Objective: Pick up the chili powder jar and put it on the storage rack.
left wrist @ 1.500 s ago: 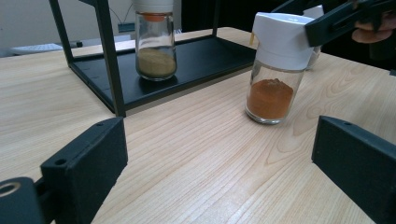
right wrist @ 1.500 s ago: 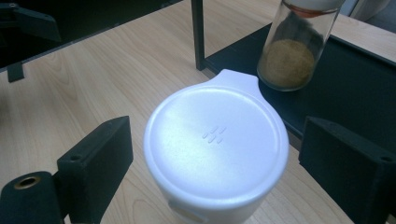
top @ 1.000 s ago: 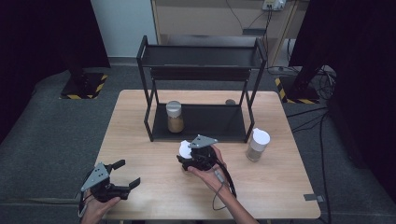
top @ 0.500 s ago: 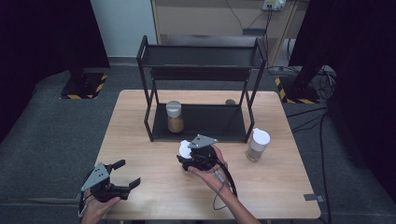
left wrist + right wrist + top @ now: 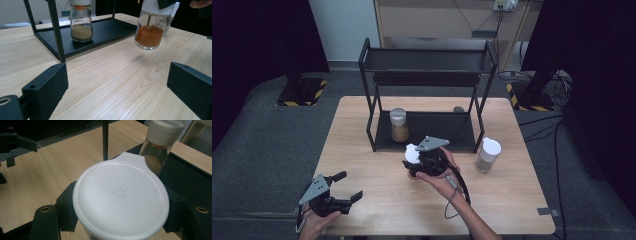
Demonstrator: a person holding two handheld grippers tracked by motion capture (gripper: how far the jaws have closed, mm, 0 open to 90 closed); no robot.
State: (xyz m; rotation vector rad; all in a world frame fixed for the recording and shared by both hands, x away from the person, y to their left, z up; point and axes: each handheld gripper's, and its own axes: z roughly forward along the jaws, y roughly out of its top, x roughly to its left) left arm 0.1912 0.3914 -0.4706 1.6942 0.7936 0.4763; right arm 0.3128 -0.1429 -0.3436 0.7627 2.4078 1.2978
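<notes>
My right gripper (image 5: pixel 418 164) is shut on a white-lidded jar of orange spice (image 5: pixel 149 32) and holds it just above the table in front of the black rack (image 5: pixel 427 65). In the right gripper view the jar's white lid (image 5: pixel 121 197) sits between the two jaws. A second jar with tan powder (image 5: pixel 399 125) stands on the rack's lower shelf at the left. My left gripper (image 5: pixel 346 188) rests open at the table's front left corner, with nothing between its jaws.
A third white-lidded jar (image 5: pixel 487 154) stands on the wooden table (image 5: pixel 377 200) right of the rack. The rack's top shelf (image 5: pixel 427 61) holds nothing. A cable (image 5: pixel 457 190) trails from the right gripper toward the front edge.
</notes>
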